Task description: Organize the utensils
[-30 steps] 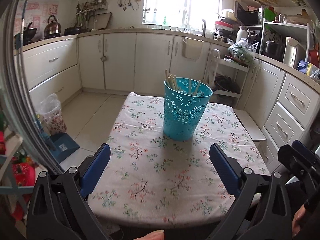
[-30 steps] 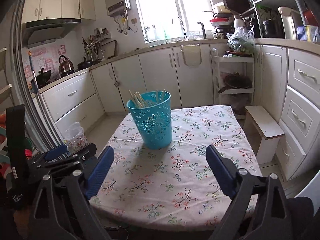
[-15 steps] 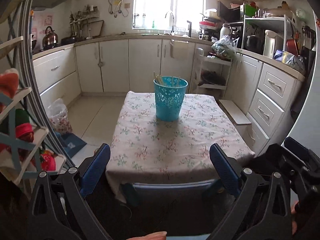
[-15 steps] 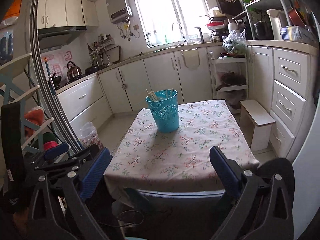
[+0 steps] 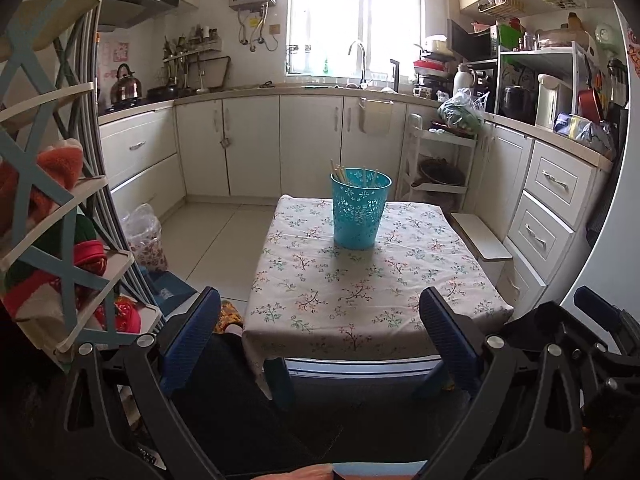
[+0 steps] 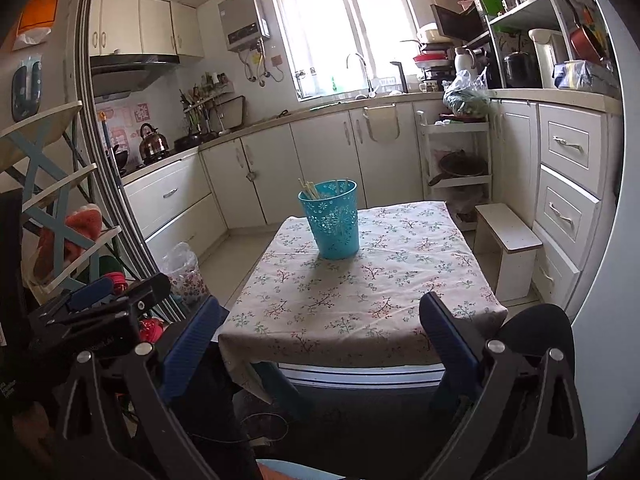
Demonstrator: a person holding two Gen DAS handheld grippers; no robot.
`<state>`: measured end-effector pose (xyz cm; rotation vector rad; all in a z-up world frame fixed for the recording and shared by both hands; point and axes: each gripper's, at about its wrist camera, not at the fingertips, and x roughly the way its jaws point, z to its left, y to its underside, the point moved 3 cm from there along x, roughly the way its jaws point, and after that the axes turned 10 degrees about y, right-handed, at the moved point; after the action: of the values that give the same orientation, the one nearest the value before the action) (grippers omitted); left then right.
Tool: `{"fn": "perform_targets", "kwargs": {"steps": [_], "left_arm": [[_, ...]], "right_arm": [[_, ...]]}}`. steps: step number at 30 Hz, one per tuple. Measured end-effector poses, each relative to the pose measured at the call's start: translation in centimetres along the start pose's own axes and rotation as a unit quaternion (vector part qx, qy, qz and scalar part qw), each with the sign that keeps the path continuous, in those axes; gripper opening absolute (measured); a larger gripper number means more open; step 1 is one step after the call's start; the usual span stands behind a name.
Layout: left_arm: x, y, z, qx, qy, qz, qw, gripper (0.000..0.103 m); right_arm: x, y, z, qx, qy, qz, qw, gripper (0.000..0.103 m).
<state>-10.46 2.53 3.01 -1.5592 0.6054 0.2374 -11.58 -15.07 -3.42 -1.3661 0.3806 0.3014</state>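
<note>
Chopsticks (image 5: 340,171) stand in the teal basket (image 5: 360,212) on the table (image 5: 372,280); nothing lies loose on the cloth around the basket, so the sorting looks done; both grippers, left (image 5: 320,336) and right (image 6: 320,336), hang well short of the basket, fingers apart, empty. Left view shows sticks closer; right view alone shows the stool's (image 6: 508,236) full side beside the basket's table.

No text, label, brand or number can be read. White lettering on the black left gripper (image 6: 100,320), seen in the right wrist view, is too blurred; the orange notice (image 6: 38,6) is illegible.
</note>
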Motion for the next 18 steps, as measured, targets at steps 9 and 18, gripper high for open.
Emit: {"fn": "perform_targets", "kwargs": {"steps": [9, 18], "left_arm": [[0.09, -0.32, -0.62, 0.002, -0.004, -0.006, 1.0000, 0.096], [-0.03, -0.40, -0.86, 0.007, -0.007, -0.010, 0.9999, 0.096]], "right_arm": [[0.03, 0.23, 0.21, -0.003, -0.001, 0.003, 1.000, 0.096], [-0.04, 0.27, 0.55, -0.004, -0.003, 0.005, 1.000, 0.096]]}}
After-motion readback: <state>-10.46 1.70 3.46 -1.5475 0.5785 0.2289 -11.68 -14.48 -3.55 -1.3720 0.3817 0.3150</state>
